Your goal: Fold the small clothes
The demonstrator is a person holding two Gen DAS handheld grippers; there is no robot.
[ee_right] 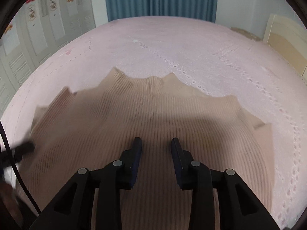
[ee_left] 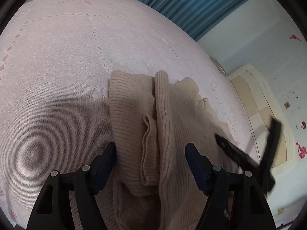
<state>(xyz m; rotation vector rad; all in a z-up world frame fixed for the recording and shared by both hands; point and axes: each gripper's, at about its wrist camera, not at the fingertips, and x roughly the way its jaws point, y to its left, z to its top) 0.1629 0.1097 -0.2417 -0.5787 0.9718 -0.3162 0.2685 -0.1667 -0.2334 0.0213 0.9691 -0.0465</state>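
Note:
A beige ribbed knit sweater [ee_left: 130, 99] lies on the pink bedspread [ee_left: 67, 48]. In the left wrist view its near part is bunched into long folds with a cuff on top. My left gripper [ee_left: 150, 147] stands wide open astride those folds, the left fingertip at the cloth's edge, the pads not pressing. The right wrist view shows the sweater [ee_right: 153, 111] spread broad and blurred. My right gripper [ee_right: 155, 140] hovers over its middle, jaws a little apart with nothing between them. Each gripper appears blurred in the other's view: right gripper [ee_left: 249, 149], left gripper [ee_right: 23, 147].
The bedspread [ee_right: 182, 44] stretches far beyond the sweater. A blue curtain [ee_right: 161, 0] hangs behind the bed. A cream headboard [ee_left: 255, 99] stands on the right, white wardrobe doors [ee_right: 48, 23] on the left. A black cable [ee_right: 19, 172] runs down the left edge.

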